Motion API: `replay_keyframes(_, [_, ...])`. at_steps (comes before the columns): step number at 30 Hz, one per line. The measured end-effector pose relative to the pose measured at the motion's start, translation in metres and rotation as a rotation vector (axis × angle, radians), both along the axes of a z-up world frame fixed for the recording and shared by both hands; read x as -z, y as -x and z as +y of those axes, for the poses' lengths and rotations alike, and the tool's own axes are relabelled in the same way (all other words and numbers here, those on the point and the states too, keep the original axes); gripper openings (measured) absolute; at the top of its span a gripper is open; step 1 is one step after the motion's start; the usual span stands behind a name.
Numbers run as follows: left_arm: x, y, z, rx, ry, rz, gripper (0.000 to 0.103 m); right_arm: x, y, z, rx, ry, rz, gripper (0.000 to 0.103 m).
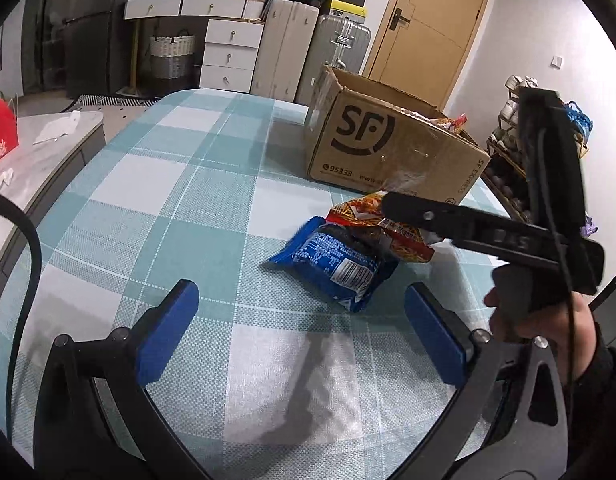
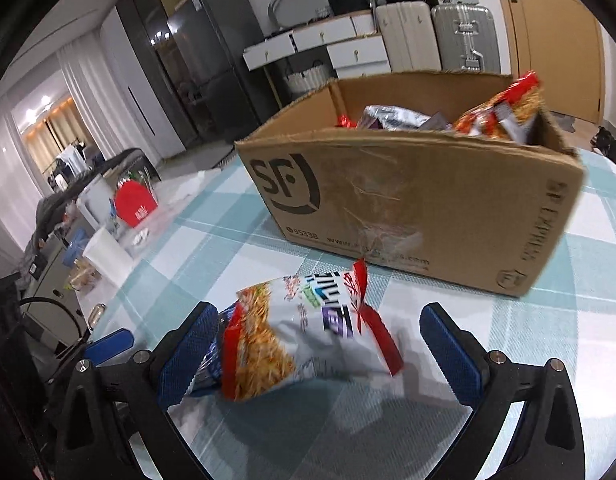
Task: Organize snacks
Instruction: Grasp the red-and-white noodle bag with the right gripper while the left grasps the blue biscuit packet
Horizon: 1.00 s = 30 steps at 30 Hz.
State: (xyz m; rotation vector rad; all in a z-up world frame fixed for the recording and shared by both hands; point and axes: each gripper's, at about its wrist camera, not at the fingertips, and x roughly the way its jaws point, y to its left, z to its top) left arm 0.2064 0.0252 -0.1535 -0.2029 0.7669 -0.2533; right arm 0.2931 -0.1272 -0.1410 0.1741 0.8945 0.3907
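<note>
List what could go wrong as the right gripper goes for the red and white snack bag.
1. The red and white snack bag overlaps the blue packet, so the open right gripper might pinch both.
2. Crinkly, puffy foil may slip from the pads.
3. The cardboard box already holds snacks near its rim; another could slide out.

On the table [image 1: 155,208] in front of you, the cardboard box [image 1: 388,148] stands at the far right with snack packs [image 2: 496,116] inside it. Nearer to you lie two packets, touching: the cookie packet [image 1: 336,264] to the left, the noodle-snack packet [image 2: 299,340] just right and behind. Your right gripper [image 2: 320,344] straddles the noodle-snack packet; your left gripper [image 1: 303,328] sits near the cookie packet, apart from it.
</note>
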Motion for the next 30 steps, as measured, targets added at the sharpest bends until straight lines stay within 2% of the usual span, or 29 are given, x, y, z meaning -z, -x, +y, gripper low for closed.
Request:
replay_keyframes(10, [0.001,0.000,-0.001,0.010,0.000,0.006,0.103,0.022,-0.011,0.013,-0.012,-0.013,0.055,0.102])
replay_keyframes(11, [0.001,0.000,-0.001,0.009,0.003,0.007,0.103,0.022,-0.010,0.012,-0.011,-0.013,0.052,0.095])
replay_keyframes(12, [0.002,-0.001,-0.001,0.009,0.005,0.008,0.103,0.022,-0.010,0.012,-0.020,-0.025,0.049,0.082])
replay_keyframes(14, [0.002,-0.002,0.000,0.004,0.006,0.012,0.103,0.021,-0.006,0.011,-0.017,-0.022,0.043,0.080])
replay_keyframes(18, [0.003,-0.002,0.000,0.001,0.007,0.013,0.103,0.015,0.007,0.006,-0.009,-0.031,0.004,0.062])
replay_keyframes(25, [0.003,-0.003,-0.001,-0.006,-0.004,0.018,0.103,0.002,0.038,-0.014,0.019,-0.070,-0.054,0.059])
replay_keyframes(30, [0.004,-0.003,-0.004,-0.005,-0.025,0.023,0.103,0.003,0.056,-0.034,0.054,-0.127,-0.044,0.059])
